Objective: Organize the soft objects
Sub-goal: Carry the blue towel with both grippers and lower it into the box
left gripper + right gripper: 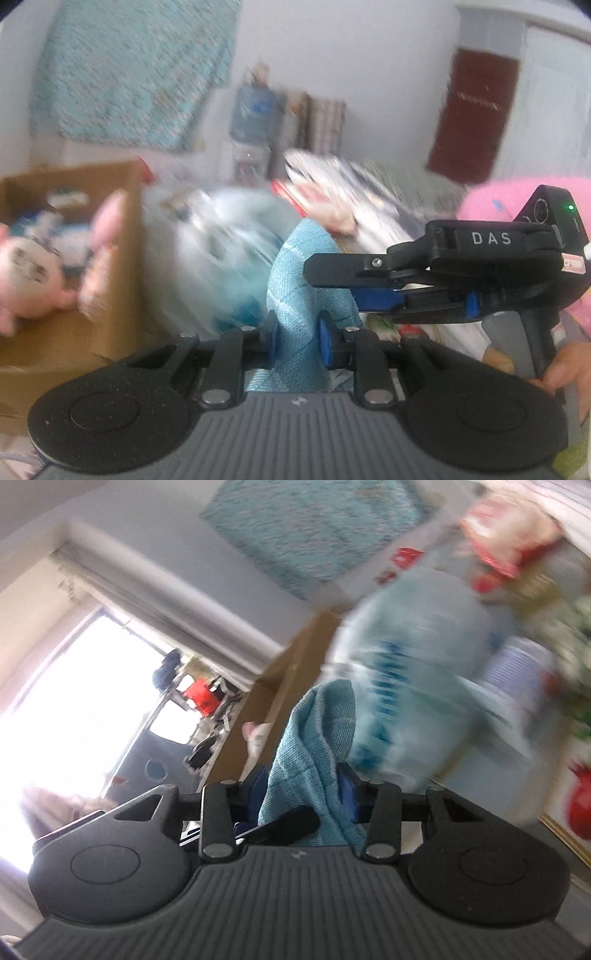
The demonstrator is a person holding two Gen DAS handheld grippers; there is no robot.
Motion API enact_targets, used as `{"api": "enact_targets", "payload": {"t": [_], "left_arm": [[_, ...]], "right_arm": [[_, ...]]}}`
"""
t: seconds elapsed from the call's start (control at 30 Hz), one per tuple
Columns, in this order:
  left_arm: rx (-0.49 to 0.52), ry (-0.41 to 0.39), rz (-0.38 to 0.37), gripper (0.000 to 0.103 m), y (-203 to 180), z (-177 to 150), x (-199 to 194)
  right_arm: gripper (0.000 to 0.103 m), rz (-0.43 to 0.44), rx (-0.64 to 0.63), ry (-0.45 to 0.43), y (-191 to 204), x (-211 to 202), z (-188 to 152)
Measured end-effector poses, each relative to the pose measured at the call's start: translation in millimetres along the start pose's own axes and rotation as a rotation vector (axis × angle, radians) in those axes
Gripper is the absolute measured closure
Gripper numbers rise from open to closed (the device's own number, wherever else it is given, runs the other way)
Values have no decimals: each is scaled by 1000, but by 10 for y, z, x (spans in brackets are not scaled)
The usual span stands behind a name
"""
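A light blue knitted cloth (306,280) stands up between the blue pads of my left gripper (297,341), which is shut on it. My right gripper (332,284) comes in from the right in the left wrist view and its jaws also close on the same cloth. In the right wrist view the cloth (314,746) is pinched between the blue pads of the right gripper (306,797). A cardboard box (74,325) at the left holds a pink and white plush toy (33,273). The box's side also shows in the right wrist view (273,701).
A blurred pale blue plastic bag (221,251) lies behind the cloth, also in the right wrist view (413,672). Magazines or packets (351,195) are piled at the back. A pink fluffy item (491,195) sits at the right. A teal blanket (136,70) hangs on the wall.
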State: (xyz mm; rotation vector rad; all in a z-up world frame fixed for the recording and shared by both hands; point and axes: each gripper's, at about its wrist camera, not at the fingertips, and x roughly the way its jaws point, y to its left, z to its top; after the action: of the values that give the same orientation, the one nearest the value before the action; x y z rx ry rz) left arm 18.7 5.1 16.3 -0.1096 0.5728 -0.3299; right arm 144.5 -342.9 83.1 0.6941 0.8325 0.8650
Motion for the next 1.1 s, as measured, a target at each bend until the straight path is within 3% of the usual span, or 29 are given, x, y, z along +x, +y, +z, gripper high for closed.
{"api": "enact_targets", "payload": {"t": [0.2,0.37,0.5,0.7,0.87,0.97,1.1], "left_arm": [[-35,-104,141,80,406,266,-417],[-55,-114,308,80,959,518,-663],[-111,-41,411,80,1495,653,-708],[-161,169,507,79,2126,602,-481],[-118,259,583,73,2309,514,-362],[-143,288,594,70,2380,487,-366],[-141,281,611,53,2373,470,-454]], "right_arm": [[62,88,-143,102,665,634,339],[60,164,-199,260,1159,1554,637],[60,154,-185,395,1389,2335,690],[60,37,-180,565,1484,3242,380],[60,-24,-175,643,1408,3599,154],[60,-43,-168,673,1375,3743,62],[62,-84,-180,711,1342,3887,-71]]}}
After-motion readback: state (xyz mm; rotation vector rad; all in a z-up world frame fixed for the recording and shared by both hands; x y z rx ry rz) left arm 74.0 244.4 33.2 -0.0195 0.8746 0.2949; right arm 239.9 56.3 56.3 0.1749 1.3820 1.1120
